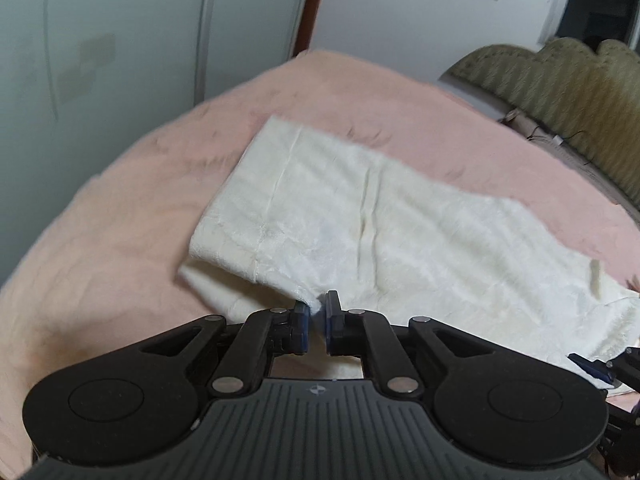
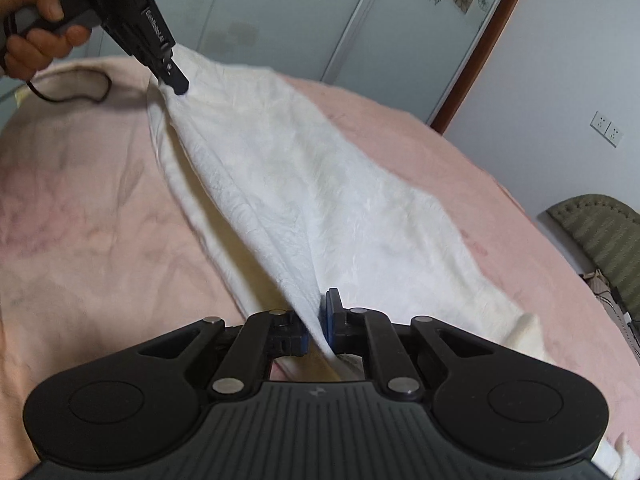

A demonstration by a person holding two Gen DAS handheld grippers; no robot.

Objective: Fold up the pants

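White pants [image 1: 384, 220] lie spread on a pink bed cover [image 1: 120, 220]. My left gripper [image 1: 317, 314] is shut on the near edge of the cloth, a small fold pinched between its blue pads. In the right wrist view the pants [image 2: 320, 200] stretch taut from my right gripper [image 2: 317, 322], shut on a lifted edge, up to the left gripper [image 2: 178, 84] at the top left, which pinches the far corner. A hand [image 2: 36, 28] holds that left gripper's handle. The right gripper [image 1: 600, 372] shows partly at the lower right of the left wrist view.
Pale wardrobe doors [image 1: 120, 40] stand behind the bed. An olive padded headboard [image 1: 560, 92] sits at the right, also seen in the right wrist view as the headboard [image 2: 600, 232]. A black cable [image 2: 80, 98] loops on the pink cover [image 2: 80, 220] under the hand.
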